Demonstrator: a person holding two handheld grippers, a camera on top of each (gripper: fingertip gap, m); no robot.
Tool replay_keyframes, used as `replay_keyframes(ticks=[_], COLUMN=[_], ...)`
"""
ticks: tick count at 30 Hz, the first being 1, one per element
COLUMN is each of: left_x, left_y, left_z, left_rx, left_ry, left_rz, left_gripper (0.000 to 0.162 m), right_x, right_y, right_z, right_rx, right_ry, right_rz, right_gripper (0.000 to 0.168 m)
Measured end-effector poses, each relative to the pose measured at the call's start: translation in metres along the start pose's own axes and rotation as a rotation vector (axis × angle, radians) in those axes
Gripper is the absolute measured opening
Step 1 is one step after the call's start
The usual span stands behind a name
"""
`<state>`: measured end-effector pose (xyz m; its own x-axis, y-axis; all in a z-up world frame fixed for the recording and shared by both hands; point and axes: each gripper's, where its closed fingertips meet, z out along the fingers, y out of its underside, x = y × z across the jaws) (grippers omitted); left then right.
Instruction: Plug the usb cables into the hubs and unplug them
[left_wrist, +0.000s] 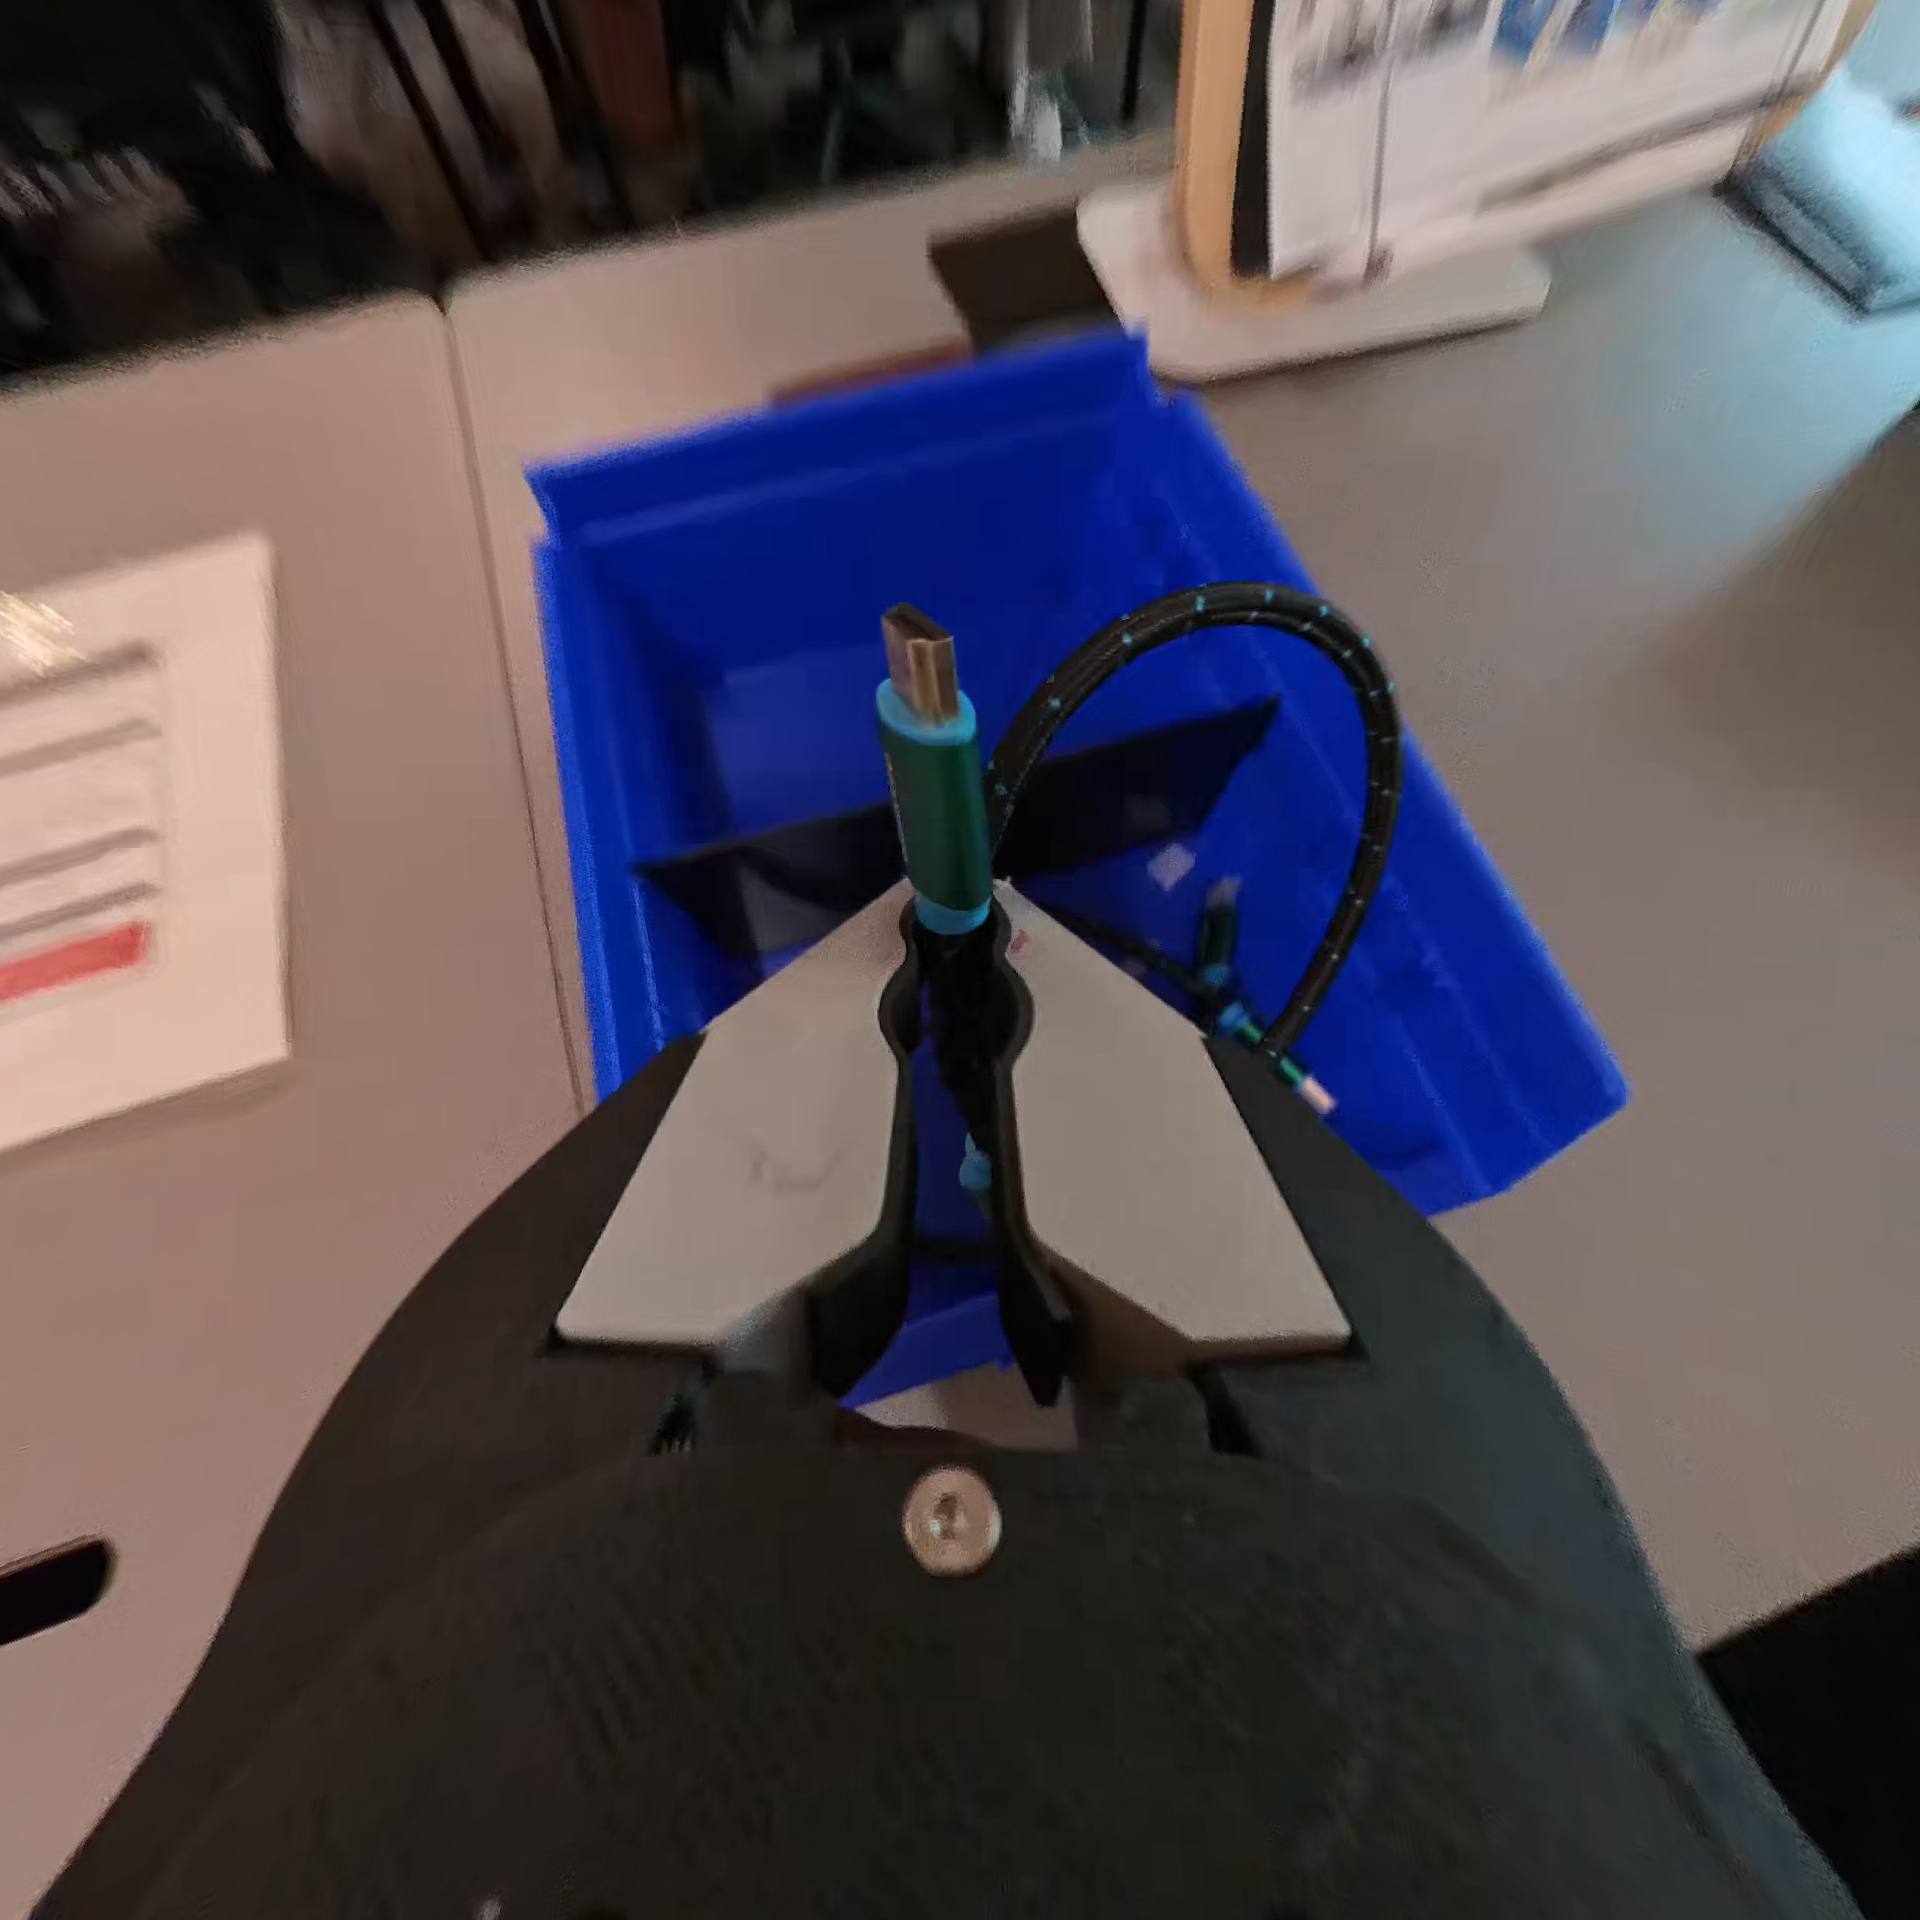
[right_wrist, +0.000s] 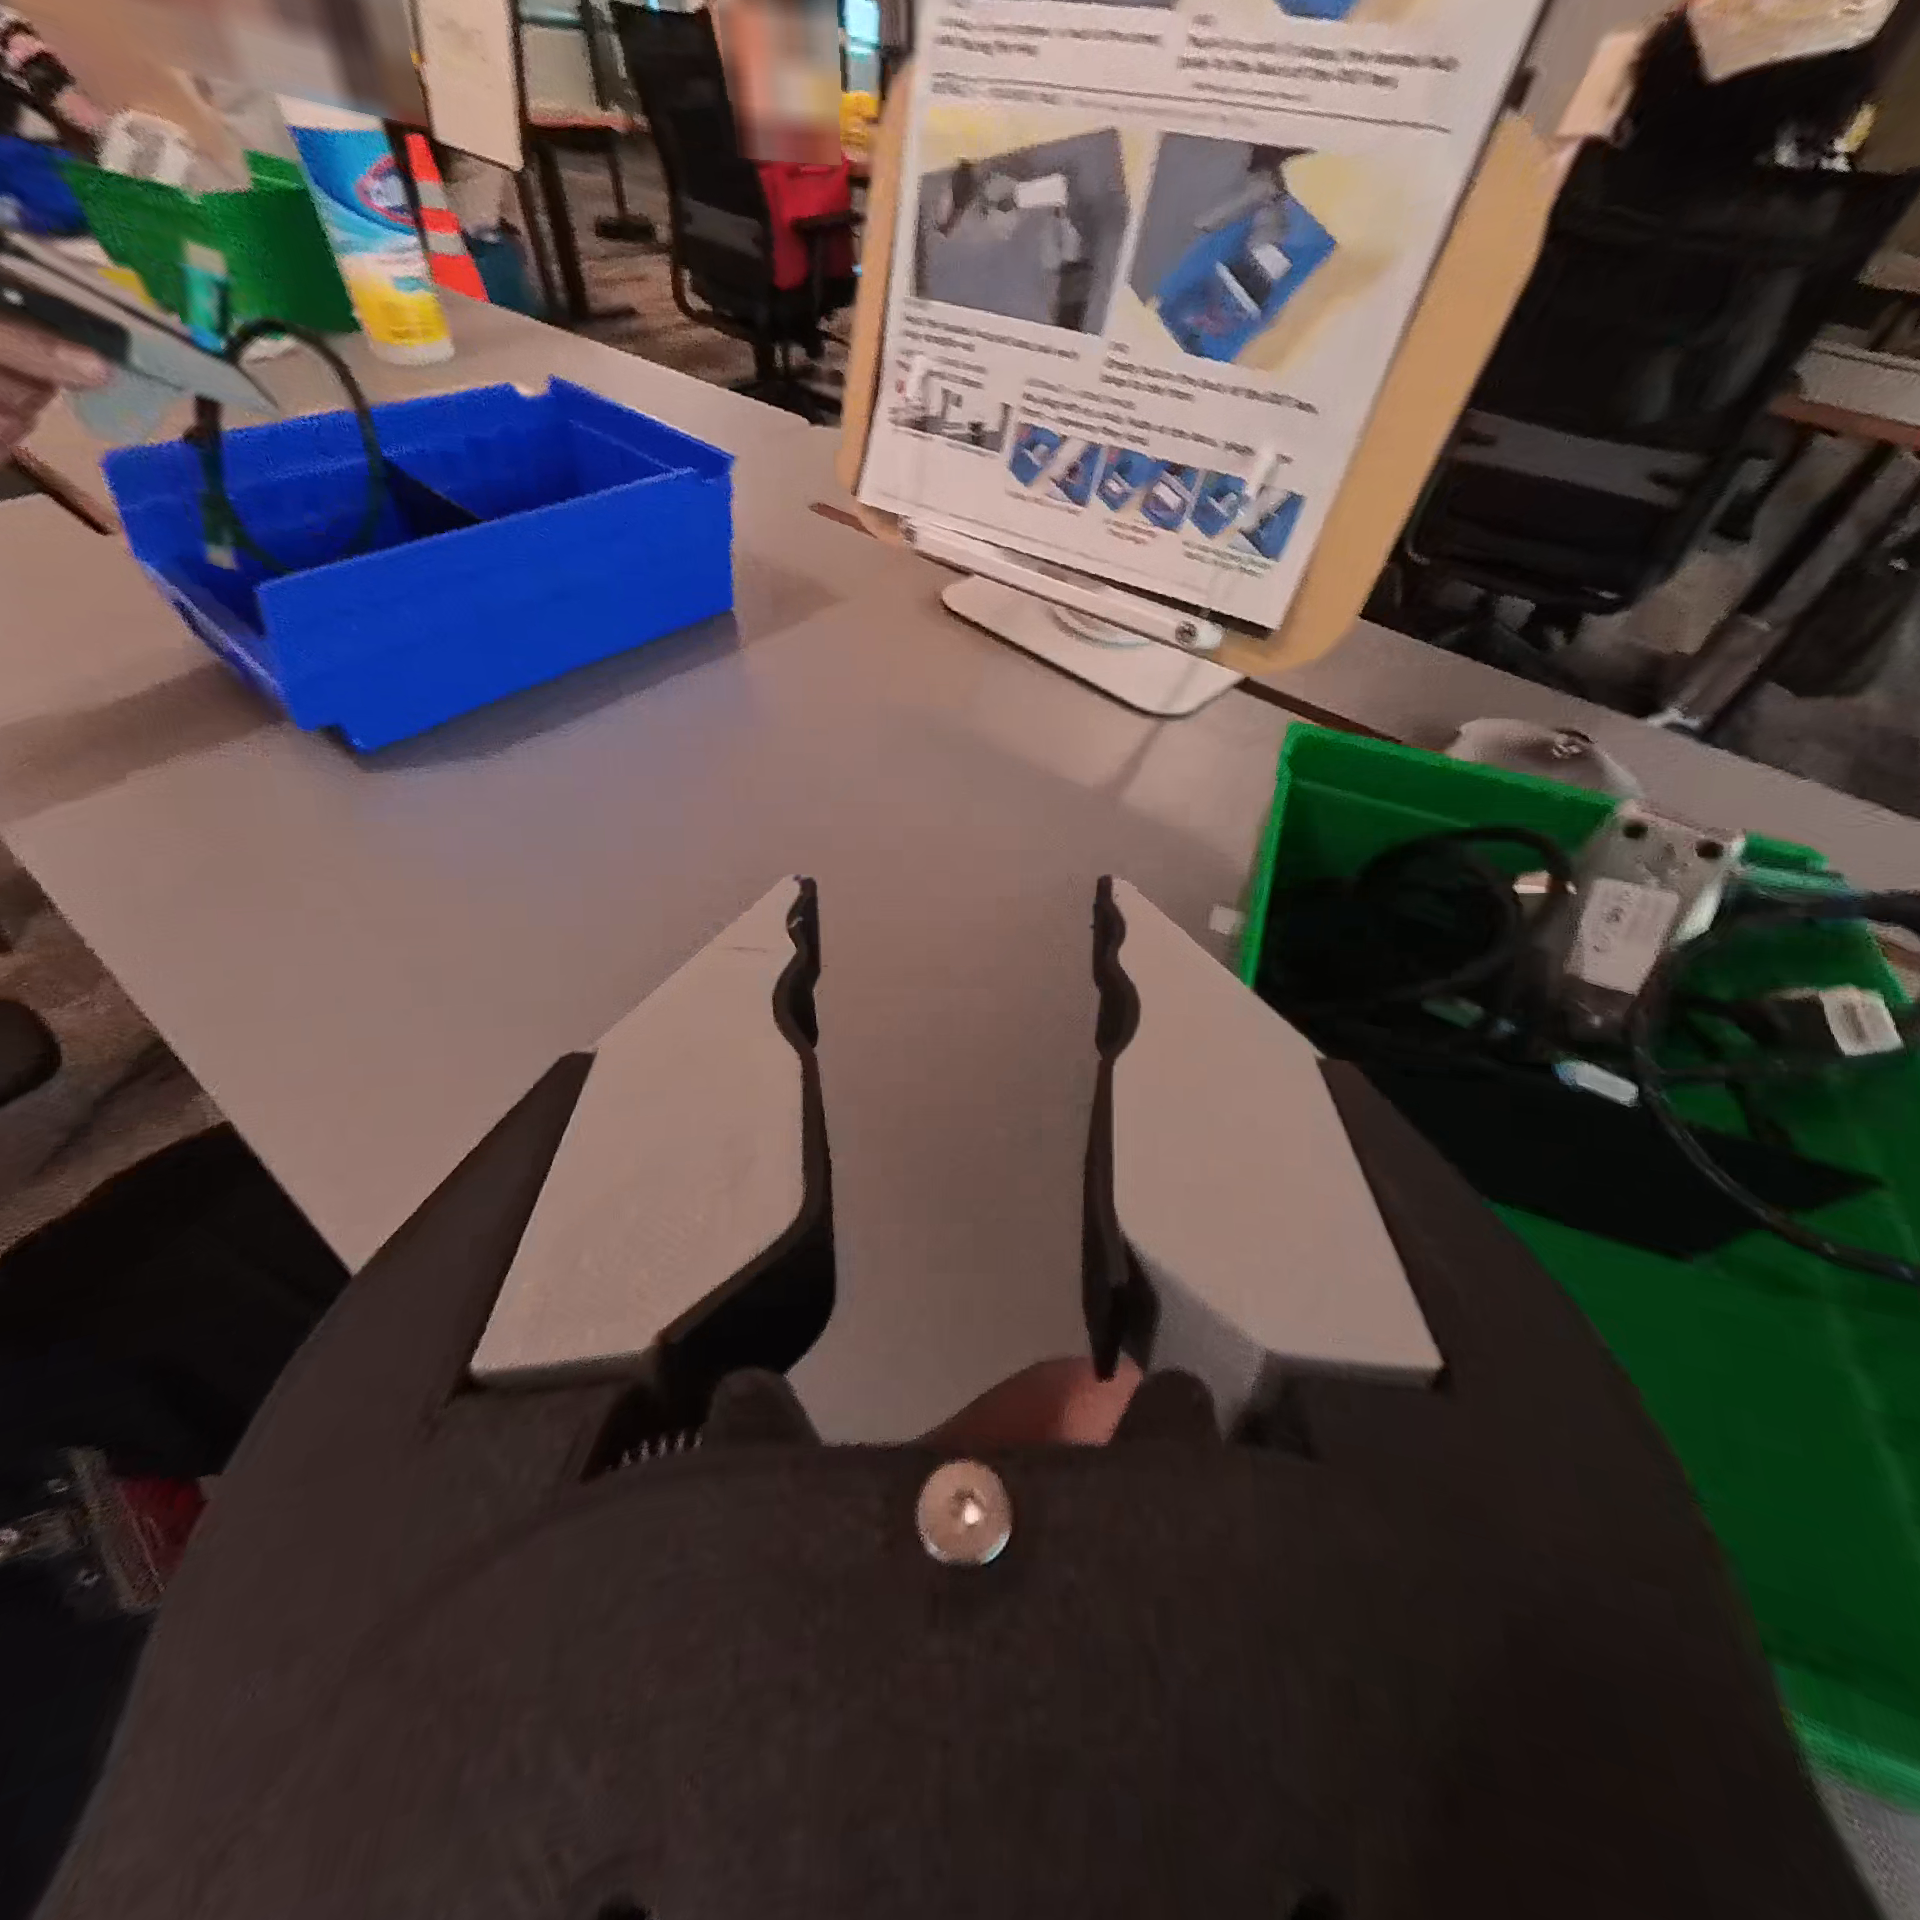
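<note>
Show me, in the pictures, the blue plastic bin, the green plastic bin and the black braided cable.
Blue plastic bin (right_wrist: 499, 634), right wrist view, front wall.
Green plastic bin (right_wrist: 1382, 795), right wrist view, far wall.
Black braided cable (left_wrist: 1377, 748), left wrist view, loop's right side.

Black grippers (right_wrist: 956, 904), seemingly grey-faced fingers (left_wrist: 790, 1122)

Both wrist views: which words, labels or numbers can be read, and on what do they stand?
Instruction sheet on the stand: printed lines, mostly blurred; I do not quote writing.
Wipes canister: a brand label, not quoted.
White sheet beside the blue bin: blurred, unreadable.
Cable tag: too small.
</note>
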<state>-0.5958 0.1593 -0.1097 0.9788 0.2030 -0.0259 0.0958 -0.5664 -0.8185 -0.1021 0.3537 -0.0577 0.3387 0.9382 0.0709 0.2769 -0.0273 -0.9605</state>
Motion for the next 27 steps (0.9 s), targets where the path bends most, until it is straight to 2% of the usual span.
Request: replay_keyframes(ticks=[4, 7, 8, 9, 13, 15, 18, 21, 24, 25, 26, 27], left_x=[0.022, 0.012, 0.011, 0.012, 0.016, 0.043, 0.101, 0.131, 0.152, 0.144, 0.133, 0.125], left_y=[0.051, 0.075, 0.074, 0.068, 0.035, 0.027, 0.029, 0.042, 0.051, 0.05, 0.048, 0.045], left_z=[0.043, 0.059, 0.059, 0.056, 0.019, -0.006, -0.021, 0.005, 0.04, 0.05, 0.055, 0.057], left_rx=[-0.254, -0.387, -0.386, -0.359, -0.134, -0.011, 0.11, 0.098, 0.066, 0.079, 0.099, 0.128], left_ry=[0.198, 0.11, 0.086, 0.072, -0.054, -0.025, 0.09, 0.085, 0.066, -0.024, -0.123, -0.205], left_rz=[-0.073, -0.03, -0.021, -0.014, 0.028, 0.027, 0.037, 0.052, 0.063, 0.109, 0.174, 0.222], left_gripper=[0.008, 0.052, 0.067, 0.075, 0.09, 0.093, 0.091, 0.09, 0.081, 0.068, 0.028, 0.015], right_x=[0.029, 0.045, 0.052, 0.058, 0.072, 0.07, 0.073, 0.087, 0.094, 0.094, 0.095, 0.094], right_y=[0.037, 0.061, 0.068, 0.075, 0.096, 0.103, 0.109, 0.113, 0.122, 0.124, 0.125, 0.126], right_z=[-0.013, -0.018, -0.019, -0.021, -0.024, -0.02, -0.012, -0.004, 0.006, 0.009, 0.012, 0.013], right_rx=[-0.08, -0.144, -0.159, -0.173, -0.198, -0.202, -0.213, -0.234, -0.269, -0.273, -0.275, -0.275], right_ry=[0.087, 0.153, 0.186, 0.219, 0.295, 0.29, 0.327, 0.427, 0.479, 0.487, 0.496, 0.5], right_rz=[0.045, 0.045, 0.043, 0.041, 0.056, 0.068, 0.038, -0.055, -0.103, -0.106, -0.107, -0.113], right_gripper=[0.066, 0.077, 0.079, 0.082, 0.093, 0.1, 0.1, 0.081, 0.063, 0.059, 0.051, 0.028])
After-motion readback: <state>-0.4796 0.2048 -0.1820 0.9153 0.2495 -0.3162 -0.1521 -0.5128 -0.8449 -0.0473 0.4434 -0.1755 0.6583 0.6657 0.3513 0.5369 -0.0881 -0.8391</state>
